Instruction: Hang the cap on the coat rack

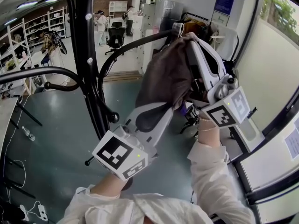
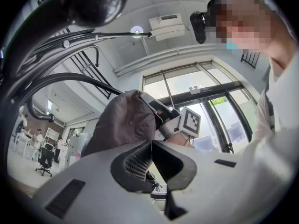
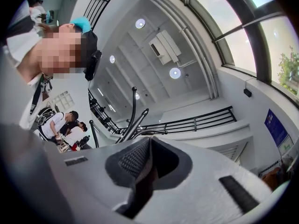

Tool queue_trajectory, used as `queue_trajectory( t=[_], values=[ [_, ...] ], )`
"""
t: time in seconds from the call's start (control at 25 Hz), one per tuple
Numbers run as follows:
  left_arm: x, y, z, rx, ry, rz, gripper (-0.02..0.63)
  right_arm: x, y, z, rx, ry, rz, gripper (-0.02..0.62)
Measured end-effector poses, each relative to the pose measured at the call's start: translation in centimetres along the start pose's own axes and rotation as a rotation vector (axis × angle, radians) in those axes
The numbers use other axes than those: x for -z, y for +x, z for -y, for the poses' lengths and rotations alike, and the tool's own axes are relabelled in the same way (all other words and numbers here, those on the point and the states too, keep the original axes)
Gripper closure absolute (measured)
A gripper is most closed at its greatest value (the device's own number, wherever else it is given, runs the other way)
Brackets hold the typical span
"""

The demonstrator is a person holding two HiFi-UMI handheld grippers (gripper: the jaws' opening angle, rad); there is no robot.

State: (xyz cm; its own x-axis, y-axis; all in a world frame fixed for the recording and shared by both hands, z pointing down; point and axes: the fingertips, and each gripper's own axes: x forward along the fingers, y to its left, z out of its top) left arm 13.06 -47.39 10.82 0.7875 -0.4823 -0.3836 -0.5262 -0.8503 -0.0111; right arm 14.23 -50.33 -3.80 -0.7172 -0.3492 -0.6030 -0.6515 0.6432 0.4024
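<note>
A person stands at a tall black metal coat rack (image 1: 86, 55) with curved arms, holding a white two-jaw gripper in each hand.

The right gripper (image 1: 187, 38) is raised to the right of the rack's pole. Its jaws are closed on a soft brown fabric cap (image 1: 166, 76); in the right gripper view a dark strip of that fabric is pinched between the pads. The cap hangs down from the jaws with its crown bulging toward the pole and its long axis running from upper right to lower left.

The left gripper (image 1: 166, 110) sits just under the cap's lower edge, also right of the pole. Its jaws are pressed together with nothing between them (the cap shows beyond them in its own view, not in them).

One upper arm of the rack sweeps out from the pole toward the right and reaches the top of the cap, beside the right jaws. Whether the cap already rests over that arm's end cannot be told.

Judging from this, the coming move depends on the right gripper, the nearer one, bringing the cap's opening over that arm's end, which lies on the pole side of its jaws.
</note>
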Motion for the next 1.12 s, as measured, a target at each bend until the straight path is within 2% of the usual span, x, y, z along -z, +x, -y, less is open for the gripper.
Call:
queue_trajectory(
  t=[0.16,0.88,1.12],
  values=[
    [-0.3,-0.5,-0.1,-0.013,0.0,0.003,0.589,0.3,0.3,-0.2,-0.019,0.032,0.008,0.58],
    [-0.3,-1.7,-1.3,-0.07,0.015,0.005,0.589,1.2,1.9,-1.3,-0.081,0.063,0.038,0.58],
    [-0.2,-2.3,-1.8,-0.087,0.019,0.004,0.589,2.4,2.2,-2.4,-0.092,0.073,0.019,0.58]
  ],
)
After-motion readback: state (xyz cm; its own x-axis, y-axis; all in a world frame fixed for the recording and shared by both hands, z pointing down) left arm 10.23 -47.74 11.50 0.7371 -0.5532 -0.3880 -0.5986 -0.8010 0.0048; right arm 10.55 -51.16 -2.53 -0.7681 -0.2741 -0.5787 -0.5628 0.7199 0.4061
